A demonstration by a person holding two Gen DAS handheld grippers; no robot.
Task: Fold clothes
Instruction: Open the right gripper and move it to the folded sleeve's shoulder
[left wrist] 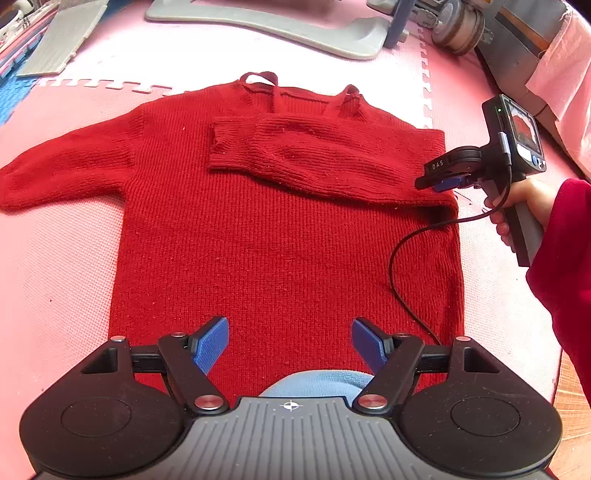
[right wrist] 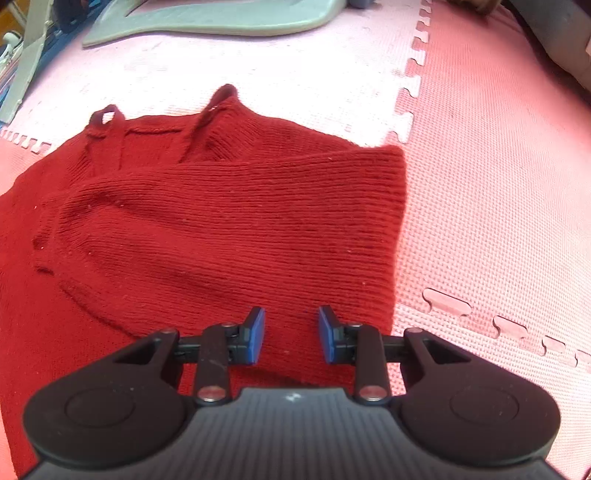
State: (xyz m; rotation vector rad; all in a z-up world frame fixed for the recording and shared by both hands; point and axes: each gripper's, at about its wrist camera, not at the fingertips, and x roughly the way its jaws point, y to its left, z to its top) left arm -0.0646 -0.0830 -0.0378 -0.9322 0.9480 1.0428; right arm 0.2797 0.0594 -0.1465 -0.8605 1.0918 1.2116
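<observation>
A red knit sweater [left wrist: 280, 236] lies flat on the pink foam mat [left wrist: 55, 280], neck at the far end. One sleeve [left wrist: 314, 158] is folded across the chest, and the other sleeve [left wrist: 66, 170] stretches out to the left. My left gripper [left wrist: 290, 343] hovers above the hem, open, with nothing between its blue pads. My right gripper [left wrist: 424, 182], held in a hand, sits at the sweater's right edge by the folded sleeve's shoulder. In the right wrist view the right gripper [right wrist: 291, 334] stands narrowly open above the folded sleeve [right wrist: 240, 221], its pads gripping nothing.
A grey plastic board [left wrist: 288, 26] and a wheeled base [left wrist: 458, 26] lie beyond the neck. A black cable [left wrist: 397, 258] hangs from the right gripper over the sweater. Light blue fabric [left wrist: 317, 382] shows under my left gripper. A red sleeve of the person [left wrist: 565, 273] is at the right.
</observation>
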